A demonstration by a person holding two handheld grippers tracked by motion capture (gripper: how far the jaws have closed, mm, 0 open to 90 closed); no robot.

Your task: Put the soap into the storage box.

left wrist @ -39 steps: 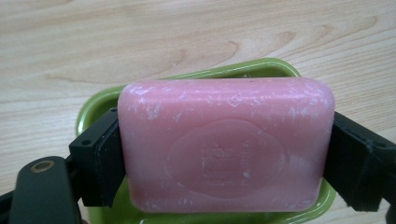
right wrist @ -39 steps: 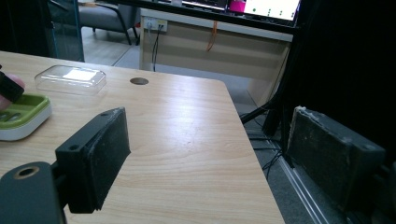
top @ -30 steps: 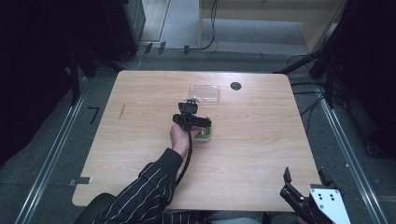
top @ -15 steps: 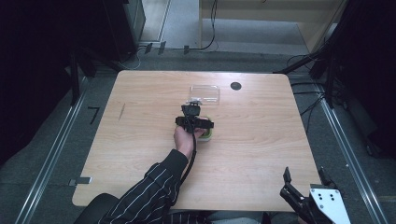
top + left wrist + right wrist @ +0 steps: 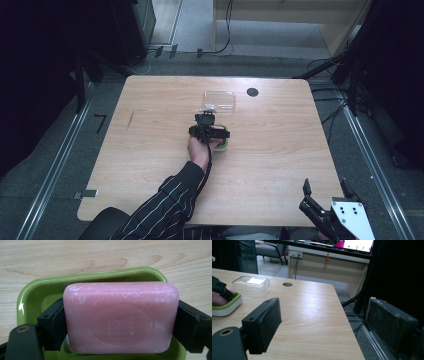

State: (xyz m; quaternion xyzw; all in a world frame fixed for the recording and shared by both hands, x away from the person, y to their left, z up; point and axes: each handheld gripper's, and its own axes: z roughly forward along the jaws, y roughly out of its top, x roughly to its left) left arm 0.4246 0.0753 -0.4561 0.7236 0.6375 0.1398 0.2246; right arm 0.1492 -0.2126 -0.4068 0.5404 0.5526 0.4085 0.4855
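We hold the left gripper near the middle of the pale wooden table, pointing down into the shallow green plastic soap dish. Its two black jaws press the short ends of the pink rectangular bar of soap, so the bar is clamped flat, stamped face up, just over the dish's hollow. Gripping it by the ends keeps the jaws clear of the dish's long rims, which should let the bar go down level. Whether the soap already rests on the dish floor or hangs slightly above it we cannot quite tell, since the bar hides what lies under it.

The clear plastic lid lies just beyond the dish, near a small dark round hole in the table top, presumably kept there for closing later. Our right gripper waits at the table's near right corner, jaws spread wide and holding nothing, well apart from the work.
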